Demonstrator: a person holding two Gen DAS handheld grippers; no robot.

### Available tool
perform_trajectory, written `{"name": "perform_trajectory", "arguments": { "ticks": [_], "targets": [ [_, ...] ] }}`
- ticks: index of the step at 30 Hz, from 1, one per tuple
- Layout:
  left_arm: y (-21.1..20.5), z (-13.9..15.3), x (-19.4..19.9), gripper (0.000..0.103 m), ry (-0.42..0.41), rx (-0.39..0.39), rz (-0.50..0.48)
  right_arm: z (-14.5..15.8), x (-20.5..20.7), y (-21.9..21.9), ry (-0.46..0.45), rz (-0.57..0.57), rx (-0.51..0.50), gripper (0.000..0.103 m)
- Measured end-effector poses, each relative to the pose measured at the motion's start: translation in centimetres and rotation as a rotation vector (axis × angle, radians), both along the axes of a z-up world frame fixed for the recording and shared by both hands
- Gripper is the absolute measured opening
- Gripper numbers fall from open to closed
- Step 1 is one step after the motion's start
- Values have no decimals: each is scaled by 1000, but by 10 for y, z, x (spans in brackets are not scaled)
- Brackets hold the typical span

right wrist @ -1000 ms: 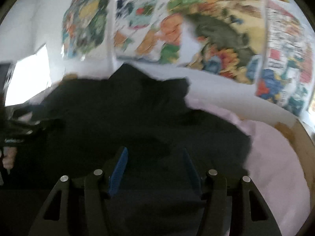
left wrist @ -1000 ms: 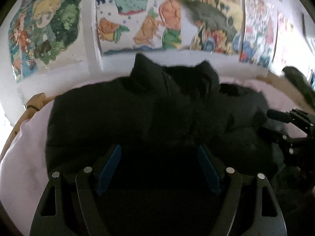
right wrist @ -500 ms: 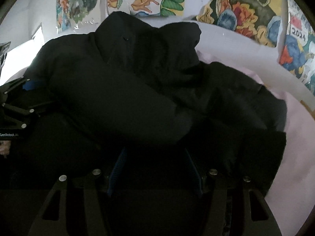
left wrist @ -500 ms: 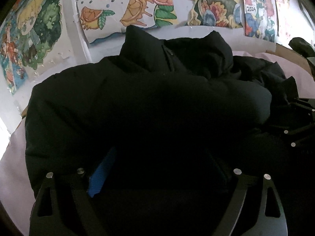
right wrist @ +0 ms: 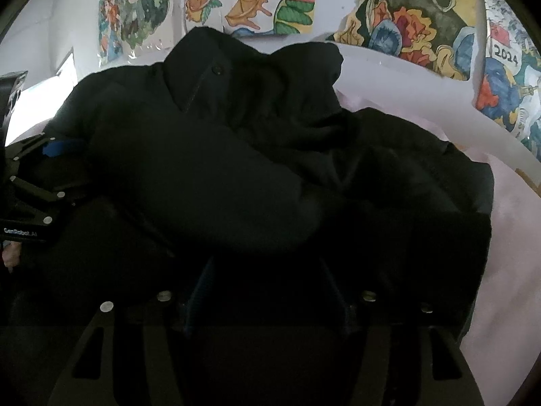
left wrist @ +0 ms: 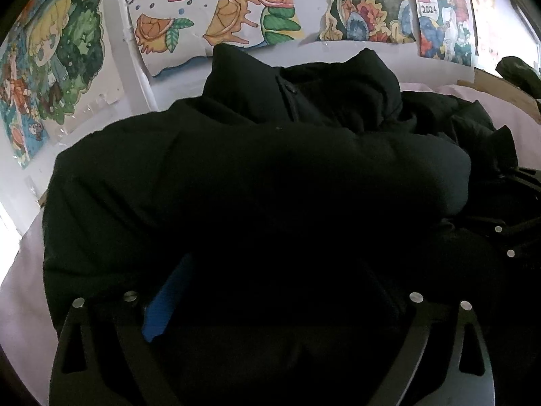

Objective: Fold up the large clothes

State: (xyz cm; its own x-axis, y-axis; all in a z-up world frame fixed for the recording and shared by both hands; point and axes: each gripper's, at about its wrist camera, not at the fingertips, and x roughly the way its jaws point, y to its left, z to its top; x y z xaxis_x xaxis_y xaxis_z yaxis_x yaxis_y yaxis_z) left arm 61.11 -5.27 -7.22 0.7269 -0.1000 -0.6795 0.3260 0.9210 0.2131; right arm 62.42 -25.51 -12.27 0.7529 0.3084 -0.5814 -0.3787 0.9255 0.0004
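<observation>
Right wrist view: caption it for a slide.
Black puffer jacket bunched on a pink sheet, right gripper opening over it.

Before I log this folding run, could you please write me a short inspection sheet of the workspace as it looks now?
Surface: pale pink sheet, bare at the sides.
Job's things: black padded jacket lying bunched, a sleeve folded across its front, collar standing up.
Clutter: dark garment at the far right edge.
Grippers: left hand-held gripper low over the jacket, jaws opening; right hand-held gripper likewise, jaws opening; dark fabric lies between both.
Cables: nothing seen.
Surroundings: white wall with colourful drawings.
</observation>
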Motion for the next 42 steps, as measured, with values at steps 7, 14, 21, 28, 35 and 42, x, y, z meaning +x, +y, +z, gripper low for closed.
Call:
{"name": "perform_trajectory", "arguments": {
  "ticks": [7,14,21,28,35,42],
  "targets": [
    [4,24,-17,94,11,4,-25,18,-15,-6,-21,7,50,81],
    [21,71,-16,94,-5,-158,-42,55,-16,-27,-19,-20,176,84],
    [6,115,59,94,18,-191,24,100,61,-39,142,-103,360,89],
    [14,109,166,94,101,-342,173,101,154,-40,173,-271,575,83],
    [10,93,191,56,109,-403,133,87,175,-31,251,-274,576,31],
    [36,101,167,6,105,-520,132,118,133,-27,151,-169,470,20]
  ]
}}
